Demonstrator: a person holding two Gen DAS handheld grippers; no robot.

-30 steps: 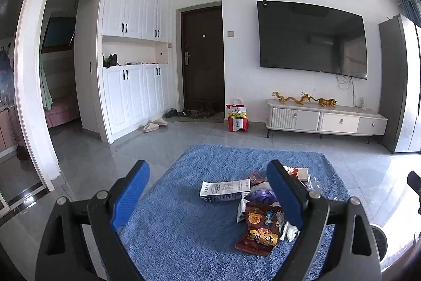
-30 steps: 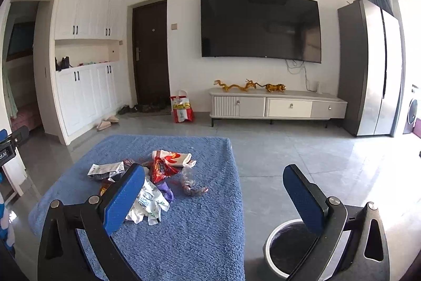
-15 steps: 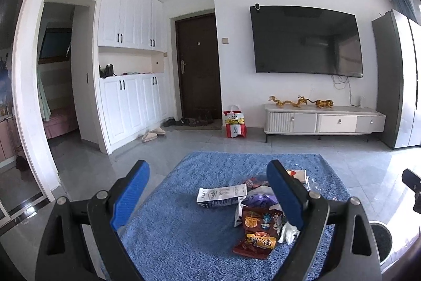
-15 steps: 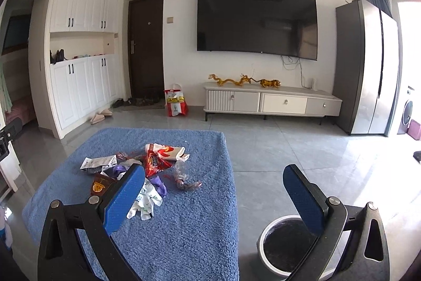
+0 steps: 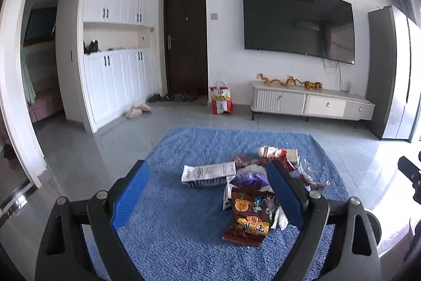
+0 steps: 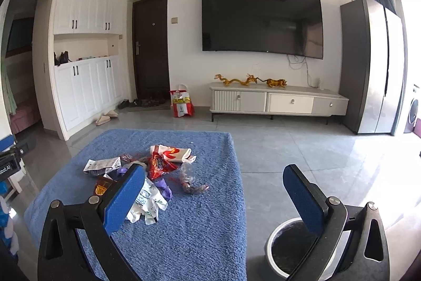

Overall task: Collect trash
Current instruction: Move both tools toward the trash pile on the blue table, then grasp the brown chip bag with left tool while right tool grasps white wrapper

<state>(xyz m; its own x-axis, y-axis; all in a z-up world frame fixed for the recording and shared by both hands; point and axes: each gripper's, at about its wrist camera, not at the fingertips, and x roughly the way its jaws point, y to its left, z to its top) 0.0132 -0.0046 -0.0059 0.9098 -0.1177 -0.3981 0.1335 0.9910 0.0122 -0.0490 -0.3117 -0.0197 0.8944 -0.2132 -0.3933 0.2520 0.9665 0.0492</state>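
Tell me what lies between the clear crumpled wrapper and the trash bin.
In the right wrist view, only blue rug and then bare grey floor tile lie between the clear crumpled wrapper and the trash bin.

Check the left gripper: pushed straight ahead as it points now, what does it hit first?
Likely the white carton on the blue rug. The left gripper is open and empty, with the carton between its fingers' lines. The brown wrapper lies nearer but off toward the right finger. Depth is unclear.
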